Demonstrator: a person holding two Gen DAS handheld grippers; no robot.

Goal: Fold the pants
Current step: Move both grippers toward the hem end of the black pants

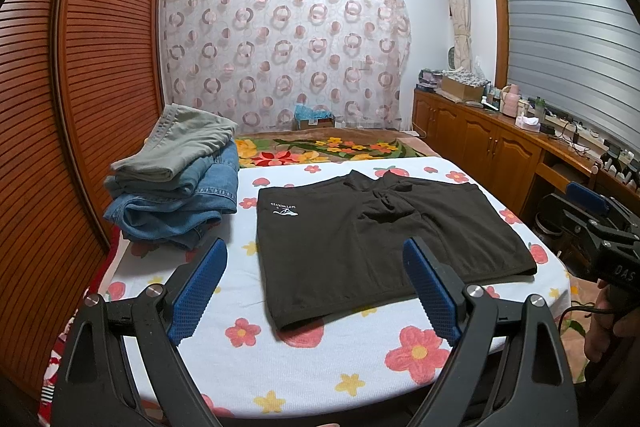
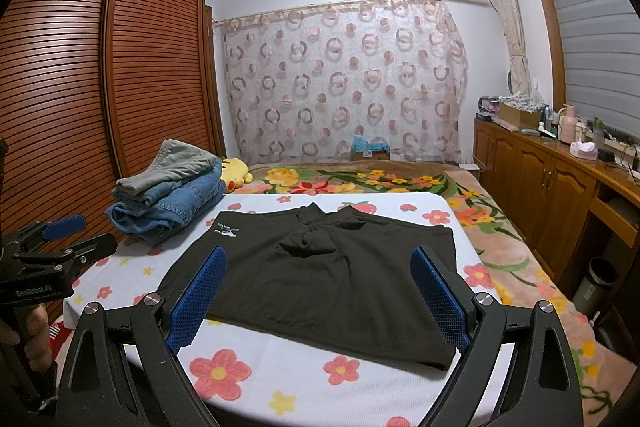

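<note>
Both my grippers, left gripper (image 1: 314, 267) and right gripper (image 2: 318, 277), hover with jaws spread wide, holding nothing. Black pants (image 1: 372, 247) lie folded flat on the flowered sheet (image 1: 320, 367), beside stacked jeans (image 1: 176, 199).

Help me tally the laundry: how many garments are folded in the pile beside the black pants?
3 visible: a grey-green pair on top, blue jeans beneath, and a second denim piece at the bottom. More layers may be hidden inside the pile.
</note>
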